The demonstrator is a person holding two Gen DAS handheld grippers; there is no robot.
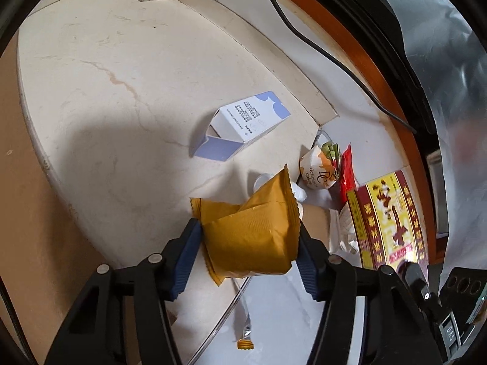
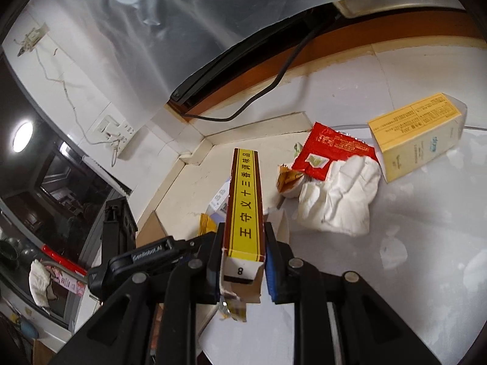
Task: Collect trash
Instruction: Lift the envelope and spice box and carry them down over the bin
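Observation:
A crumpled gold snack wrapper [image 1: 252, 231] sits between the blue pads of my left gripper [image 1: 249, 228], and both pads press on its sides. My right gripper [image 2: 245, 228] is shut on a long yellow-and-brown spice box [image 2: 245, 200] with a torn near end. That same box [image 1: 392, 219] shows at the right of the left wrist view. Loose trash lies on the pale surface: a white-and-lilac carton [image 1: 243, 121], a cake paper [image 1: 316, 167], a red packet [image 2: 331, 149], a crumpled white tissue [image 2: 338, 194] and a yellow carton [image 2: 417, 133].
A black cable [image 2: 274, 85] runs along a brown wooden sill [image 1: 377, 70] under silver sheeting [image 2: 137, 30]. A raised beige skirting [image 1: 304, 91] borders the marble. A small gold scrap [image 1: 245, 343] lies near me. A wall socket [image 2: 115, 127] and dark furniture stand left.

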